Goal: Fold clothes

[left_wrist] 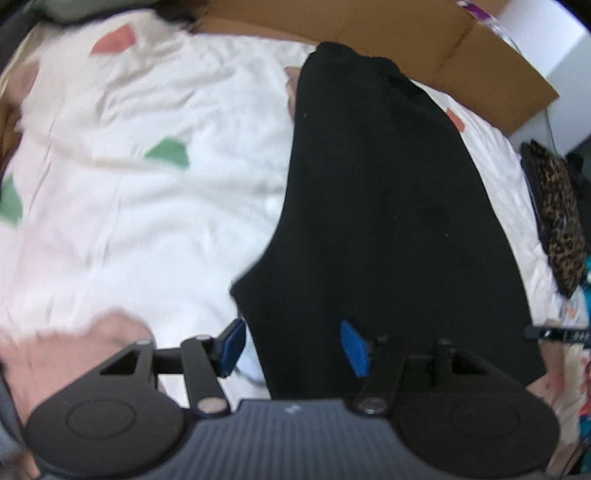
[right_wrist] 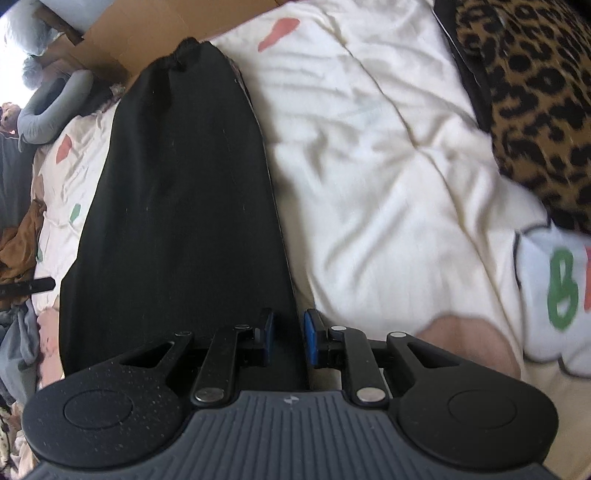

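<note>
Black trousers (left_wrist: pixel 388 221), folded lengthwise, lie stretched out on a white bedspread (left_wrist: pixel 147 221) with red and green patches. My left gripper (left_wrist: pixel 293 347) hovers at their near end with its jaws wide apart. The cloth's left edge lies loose between the blue pads (left_wrist: pixel 232 347), and nothing is pinched. In the right wrist view the same trousers (right_wrist: pixel 177 203) run away from me. My right gripper (right_wrist: pixel 290 334) has its jaws nearly together on the near right edge of the black cloth.
A leopard-print garment (right_wrist: pixel 535 110) lies to the right on the bedspread (right_wrist: pixel 369 166). A white cloth with a green letter (right_wrist: pixel 554 288) sits near it. Flat cardboard (left_wrist: pixel 406 29) borders the far side. A grey neck pillow (right_wrist: pixel 48 107) and brown clothing (right_wrist: pixel 18 240) lie at the left.
</note>
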